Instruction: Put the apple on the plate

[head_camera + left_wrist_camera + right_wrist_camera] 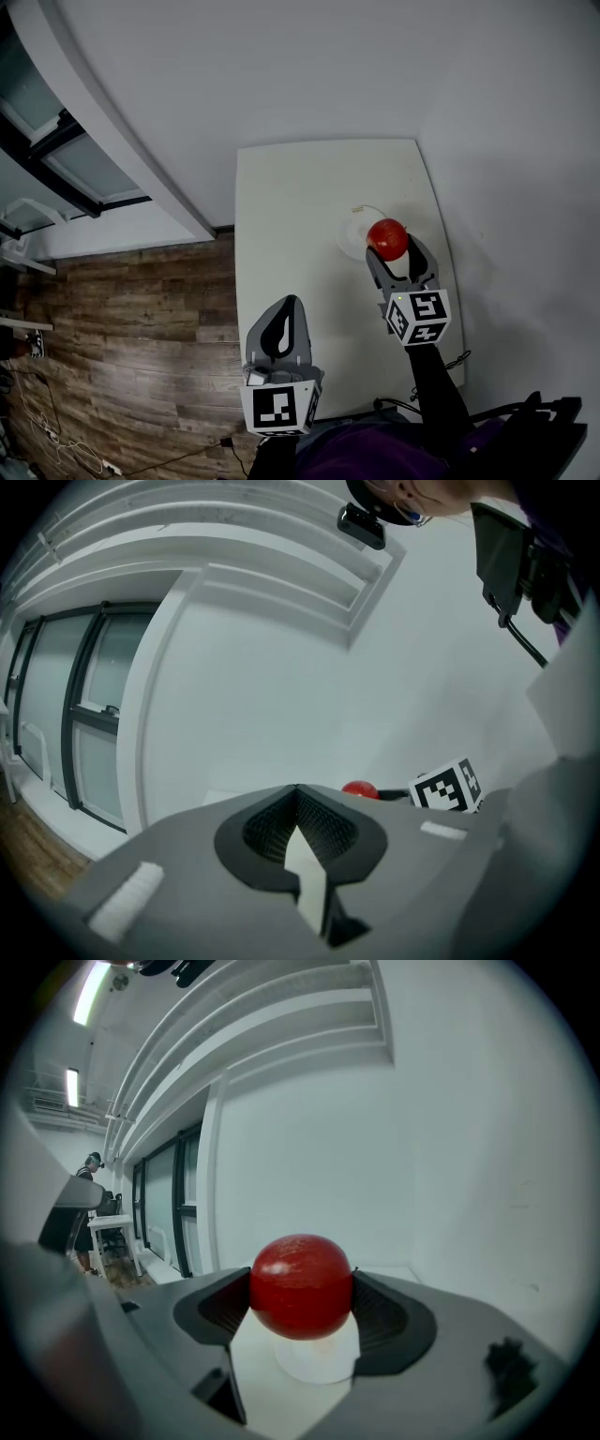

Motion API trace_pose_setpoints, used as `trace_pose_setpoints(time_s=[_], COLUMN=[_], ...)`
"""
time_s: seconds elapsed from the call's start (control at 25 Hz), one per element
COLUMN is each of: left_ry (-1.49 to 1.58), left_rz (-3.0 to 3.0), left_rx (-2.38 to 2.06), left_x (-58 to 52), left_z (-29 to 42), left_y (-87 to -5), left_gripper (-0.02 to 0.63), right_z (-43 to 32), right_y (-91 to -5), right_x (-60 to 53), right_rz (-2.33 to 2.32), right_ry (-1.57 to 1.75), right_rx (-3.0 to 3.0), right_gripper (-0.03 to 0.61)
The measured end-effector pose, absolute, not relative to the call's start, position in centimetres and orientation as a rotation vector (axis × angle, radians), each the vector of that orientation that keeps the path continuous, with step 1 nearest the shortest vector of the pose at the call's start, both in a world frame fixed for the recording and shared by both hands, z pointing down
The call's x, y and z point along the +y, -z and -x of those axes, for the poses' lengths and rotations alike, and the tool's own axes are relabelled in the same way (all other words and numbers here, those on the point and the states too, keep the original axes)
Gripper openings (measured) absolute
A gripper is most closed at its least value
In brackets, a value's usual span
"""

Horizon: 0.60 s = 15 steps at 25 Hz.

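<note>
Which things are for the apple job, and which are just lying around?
For the job: apple, held in the right gripper; plate; table under it.
Just around: left gripper, shut and empty; cables on the wooden floor.

The right gripper (395,255) reached forward on an outstretched, dark-sleeved forearm (437,394), its jaws clamped on either side of the apple (301,1285). The left gripper (287,311) sat lower and nearer the body. It pointed forward and slightly right, with its jaws pressed together tip to tip.
</note>
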<state>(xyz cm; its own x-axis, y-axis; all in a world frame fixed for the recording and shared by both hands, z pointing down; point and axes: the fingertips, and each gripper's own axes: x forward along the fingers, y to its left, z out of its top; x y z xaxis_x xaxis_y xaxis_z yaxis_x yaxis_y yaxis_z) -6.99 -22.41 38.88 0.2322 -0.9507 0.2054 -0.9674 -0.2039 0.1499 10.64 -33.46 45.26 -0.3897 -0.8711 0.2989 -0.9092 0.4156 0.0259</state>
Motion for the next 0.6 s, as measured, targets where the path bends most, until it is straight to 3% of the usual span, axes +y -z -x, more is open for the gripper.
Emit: trace_pose_setpoints(time_s=[0.6], left_ry=[-0.142], left_rz=[-2.243], left_rx=[-1.709], left_x=[-23.8], left_z=[6.6], left_y=[-41.7], left_gripper=[0.006], right_z=[-9.9], right_y=[-51.6], right_x=[-36.0], right_rz=[-1.502], right_ry=[-0.310], right_rx=[-2.331], right_gripper=[0.351])
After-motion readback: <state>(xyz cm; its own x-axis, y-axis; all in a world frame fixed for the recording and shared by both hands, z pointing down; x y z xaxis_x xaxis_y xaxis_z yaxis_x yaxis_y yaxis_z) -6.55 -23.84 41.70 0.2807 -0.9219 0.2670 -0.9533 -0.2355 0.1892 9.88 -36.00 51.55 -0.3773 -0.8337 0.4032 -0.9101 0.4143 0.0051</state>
